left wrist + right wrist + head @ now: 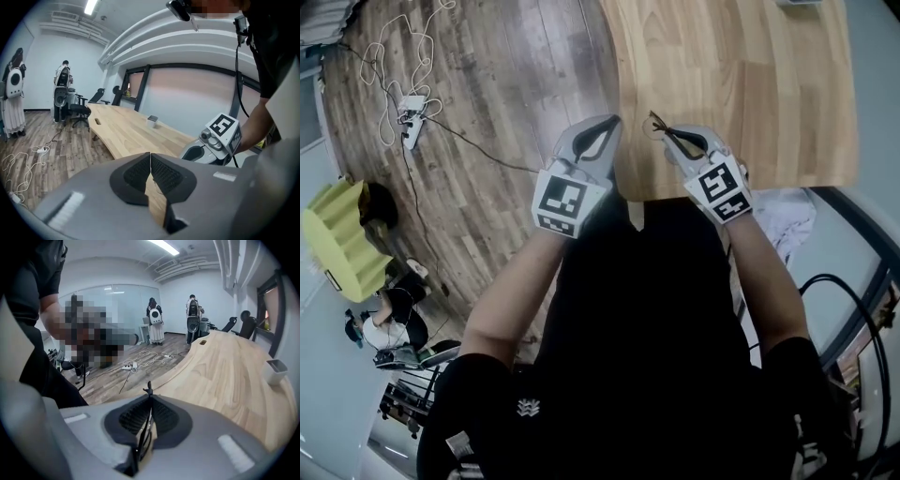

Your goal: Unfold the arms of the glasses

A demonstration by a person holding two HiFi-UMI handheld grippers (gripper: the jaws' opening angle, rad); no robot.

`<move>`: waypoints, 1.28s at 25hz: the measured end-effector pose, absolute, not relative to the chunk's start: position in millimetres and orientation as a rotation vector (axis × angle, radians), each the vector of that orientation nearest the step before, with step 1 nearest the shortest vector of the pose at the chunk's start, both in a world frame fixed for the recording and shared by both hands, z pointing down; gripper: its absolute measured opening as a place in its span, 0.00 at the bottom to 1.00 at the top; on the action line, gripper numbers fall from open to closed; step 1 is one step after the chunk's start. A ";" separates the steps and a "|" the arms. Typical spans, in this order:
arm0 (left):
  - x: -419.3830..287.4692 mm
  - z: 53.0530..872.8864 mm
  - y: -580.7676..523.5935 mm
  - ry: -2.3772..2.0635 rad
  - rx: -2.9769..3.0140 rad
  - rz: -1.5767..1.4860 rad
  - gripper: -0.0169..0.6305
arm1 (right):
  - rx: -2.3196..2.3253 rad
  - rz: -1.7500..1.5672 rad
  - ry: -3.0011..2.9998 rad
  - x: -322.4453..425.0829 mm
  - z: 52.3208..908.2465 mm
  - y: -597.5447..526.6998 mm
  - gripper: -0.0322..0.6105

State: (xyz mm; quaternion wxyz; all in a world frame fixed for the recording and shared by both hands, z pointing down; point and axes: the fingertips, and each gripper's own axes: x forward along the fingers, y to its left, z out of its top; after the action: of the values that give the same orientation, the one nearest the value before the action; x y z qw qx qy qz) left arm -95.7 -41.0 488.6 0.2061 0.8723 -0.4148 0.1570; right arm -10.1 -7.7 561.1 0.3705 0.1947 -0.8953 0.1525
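My right gripper [668, 136] is shut on the glasses [657, 123], a thin dark frame that sticks out past its tips above the near edge of the wooden table [741, 84]. In the right gripper view the frame [142, 439] runs edge-on between the black ribbed pads [166, 417], and a short end pokes up above them. My left gripper [609, 122] hangs just left of it with its jaws shut and nothing clearly between them. From the left gripper view, the pads [164, 172] meet in a line and the right gripper [213, 140] shows close by at the right.
A small white cup [152, 121] stands far out on the long table. A white power strip with cables [411, 117] lies on the wood floor at the left, near a yellow object [337, 239]. Office chairs [77, 110] and people stand at the far end of the room.
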 end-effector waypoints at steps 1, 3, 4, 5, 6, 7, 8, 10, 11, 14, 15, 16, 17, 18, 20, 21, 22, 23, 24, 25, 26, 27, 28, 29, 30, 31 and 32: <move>-88.3 491.2 -39.5 -1.121 2.445 0.446 0.05 | 0.510 0.382 -2.313 -9.2 556.1 -8.2 0.07; -74.7 496.4 -36.9 -1.063 2.467 0.450 0.06 | 0.522 0.358 -2.342 -6.9 548.3 -7.8 0.07; -68.4 499.4 -35.2 -1.033 2.471 0.447 0.07 | 0.528 0.348 -2.353 -5.4 545.5 -6.6 0.07; -61.9 502.5 -33.1 -0.995 2.471 0.440 0.10 | 0.536 0.340 -2.362 -3.7 543.1 -5.2 0.07; -55.0 505.2 -30.9 -0.949 2.470 0.430 0.15 | 0.547 0.335 -2.371 -2.2 540.5 -3.8 0.07; -48.1 507.4 -28.7 -0.897 2.469 0.419 0.20 | 0.559 0.333 -2.380 -0.9 537.9 -2.8 0.07; -41.4 509.1 -26.7 -0.848 2.468 0.410 0.26 | 0.572 0.335 -2.389 0.3 535.5 -2.0 0.07; -30.0 512.6 -23.4 -0.777 2.465 0.407 0.28 | 0.594 0.342 -2.404 3.5 532.4 0.1 0.07; -25.4 514.6 -21.8 -0.755 2.463 0.413 0.28 | 0.602 0.344 -2.409 5.3 531.6 1.6 0.07; -14.8 517.2 -17.7 -0.706 2.462 0.424 0.27 | 0.618 0.339 -2.421 9.2 529.2 6.2 0.07; -12.4 516.5 -16.8 -0.695 2.467 0.422 0.25 | 0.622 0.334 -2.425 9.7 528.3 7.4 0.07; -10.5 515.3 -16.3 -0.687 2.473 0.420 0.23 | 0.626 0.328 -2.428 10.0 527.5 8.3 0.07; -8.7 514.1 -15.8 -0.678 2.479 0.418 0.21 | 0.631 0.321 -2.431 10.3 526.6 8.7 0.07; -6.8 513.0 -15.4 -0.667 2.483 0.415 0.19 | 0.636 0.316 -2.433 10.6 525.6 8.9 0.07; -2.1 510.4 -14.7 -0.645 2.491 0.408 0.14 | 0.645 0.309 -2.434 11.7 524.1 9.0 0.07; 0.6 508.8 -14.4 -0.635 2.498 0.404 0.10 | 0.646 0.304 -2.434 12.5 523.4 9.2 0.07; 3.4 507.1 -13.9 -0.626 2.506 0.401 0.09 | 0.647 0.299 -2.435 13.4 522.6 9.3 0.07; 5.7 505.5 -13.6 -0.618 2.513 0.399 0.08 | 0.648 0.293 -2.435 14.5 521.9 9.4 0.07; 7.7 504.3 -13.6 -0.611 2.517 0.397 0.08 | 0.650 0.287 -2.435 16.0 521.2 9.1 0.07; 9.6 503.1 -13.8 -0.605 2.519 0.394 0.07 | 0.653 0.279 -2.435 17.8 520.7 8.4 0.07; 11.5 501.9 -14.2 -0.599 2.522 0.391 0.07 | 0.657 0.269 -2.434 19.9 520.2 7.2 0.07; 13.5 500.2 -14.8 -0.596 2.527 0.390 0.07 | 0.662 0.257 -2.432 22.1 519.5 5.7 0.07; 15.4 498.0 -15.5 -0.595 2.534 0.390 0.07 | 0.666 0.247 -2.432 23.8 518.5 4.1 0.07; 17.0 495.4 -16.5 -0.597 2.541 0.392 0.07 | 0.670 0.241 -2.435 24.8 517.1 2.5 0.07; 18.3 492.6 -17.7 -0.600 2.548 0.395 0.06 | 0.675 0.240 -2.439 25.4 515.6 1.1 0.08; 19.6 490.0 -18.8 -0.602 2.555 0.398 0.06 | 0.680 0.241 -2.442 25.9 514.1 -0.1 0.08; 21.0 487.9 -19.4 -0.603 2.562 0.402 0.06 | 0.683 0.243 -2.442 26.8 513.0 -0.6 0.08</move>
State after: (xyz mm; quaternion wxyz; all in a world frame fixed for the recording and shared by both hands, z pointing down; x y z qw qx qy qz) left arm 21.0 -19.4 487.9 0.2372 0.9348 -0.2200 0.1465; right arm 26.8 -0.6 513.0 0.2929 0.2565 -0.9166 0.0911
